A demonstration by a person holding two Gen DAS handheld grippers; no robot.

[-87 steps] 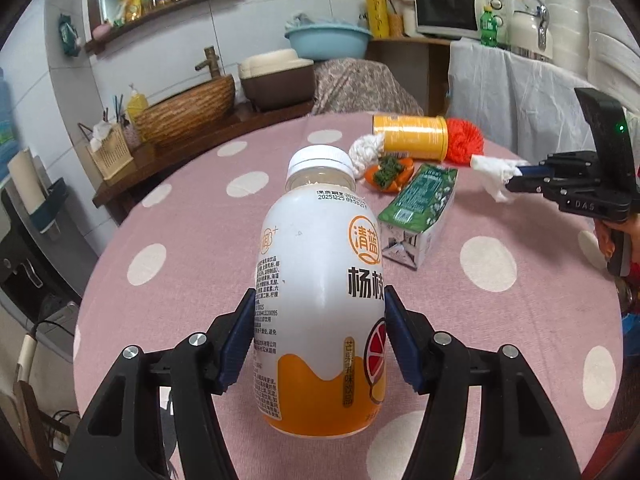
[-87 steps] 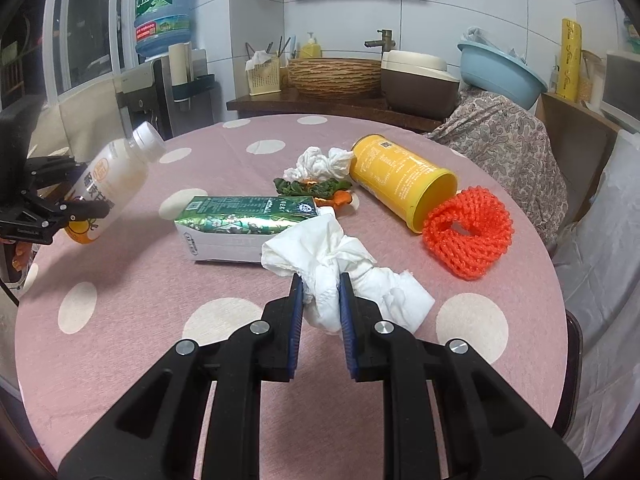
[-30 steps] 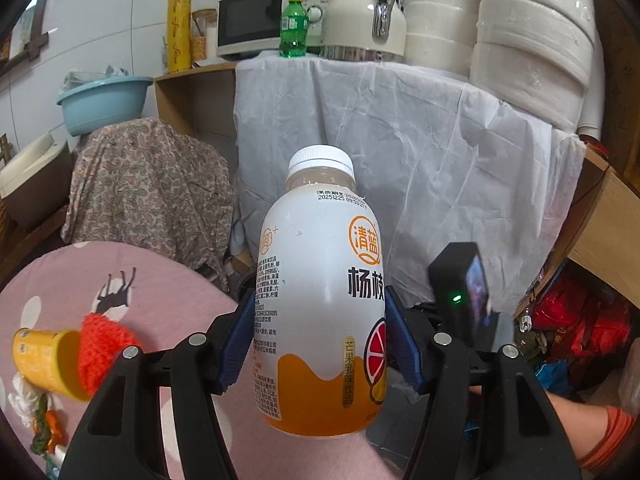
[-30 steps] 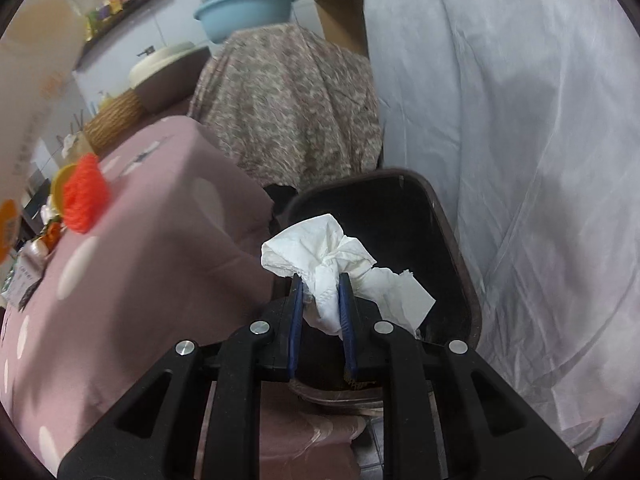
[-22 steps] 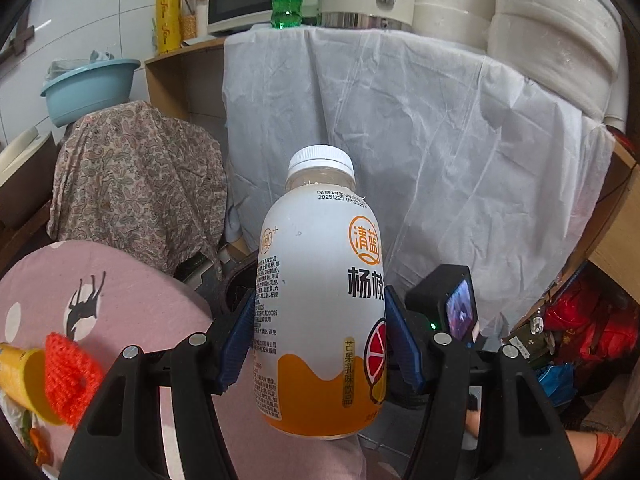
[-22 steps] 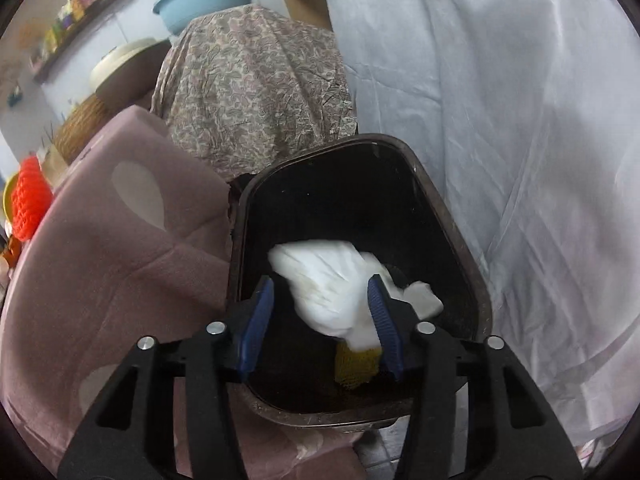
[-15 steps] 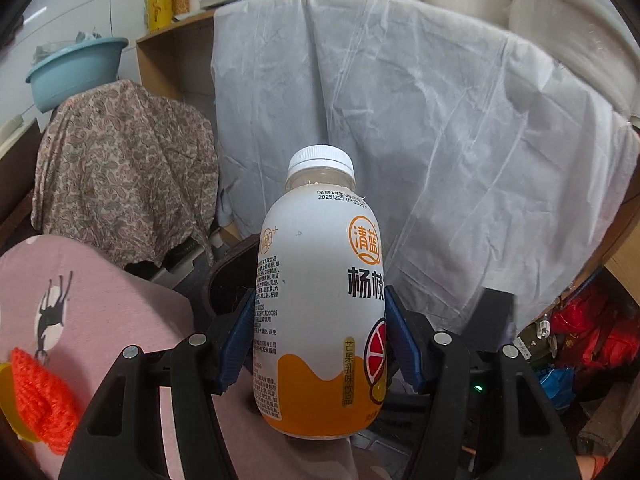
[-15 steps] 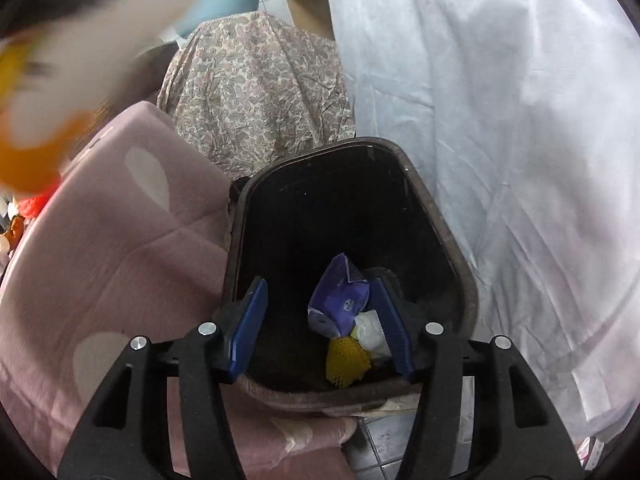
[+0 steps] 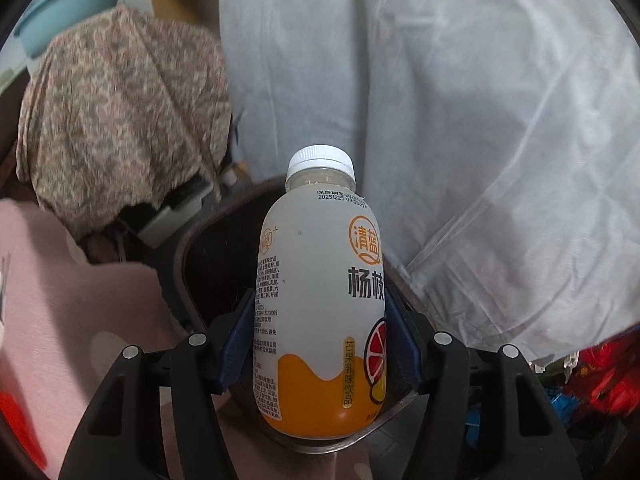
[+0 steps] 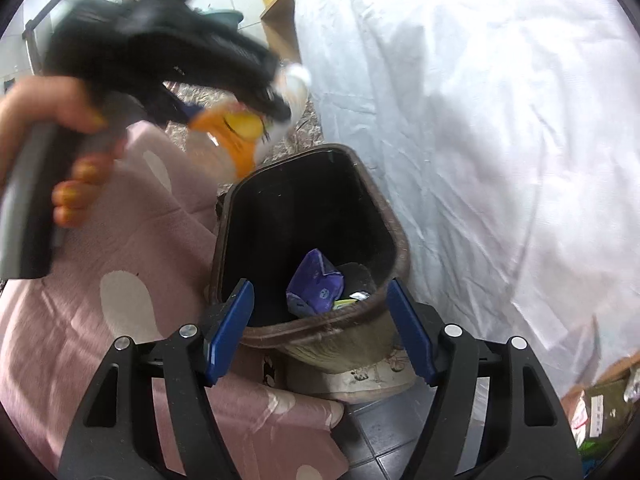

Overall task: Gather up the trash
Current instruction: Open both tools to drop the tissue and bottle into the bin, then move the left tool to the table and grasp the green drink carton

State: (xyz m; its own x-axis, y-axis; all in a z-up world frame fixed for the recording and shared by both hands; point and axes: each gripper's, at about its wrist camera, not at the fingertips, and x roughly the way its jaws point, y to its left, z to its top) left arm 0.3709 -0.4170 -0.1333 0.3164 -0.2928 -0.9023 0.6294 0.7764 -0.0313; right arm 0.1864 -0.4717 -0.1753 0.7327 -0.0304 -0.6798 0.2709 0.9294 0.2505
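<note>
My left gripper (image 9: 319, 344) is shut on a white and orange drink bottle (image 9: 320, 304) with a white cap, held over the dark brown trash bin (image 9: 192, 248). In the right wrist view the left gripper (image 10: 256, 100) and the bottle (image 10: 244, 136) hang blurred above the bin's far rim (image 10: 316, 156). My right gripper (image 10: 320, 332) is open and empty just above the bin's near rim. Inside the bin lie a purple wrapper (image 10: 316, 288) and other scraps.
The pink polka-dot tablecloth (image 10: 120, 264) hangs beside the bin on the left. A white sheet (image 10: 480, 120) drapes furniture to the right. A floral cloth (image 9: 120, 120) covers something behind the bin. Grey floor tiles (image 10: 384, 440) show below.
My right gripper opened and dropped the white tissue into the bin. My left gripper carried the bottle from the table to above the bin.
</note>
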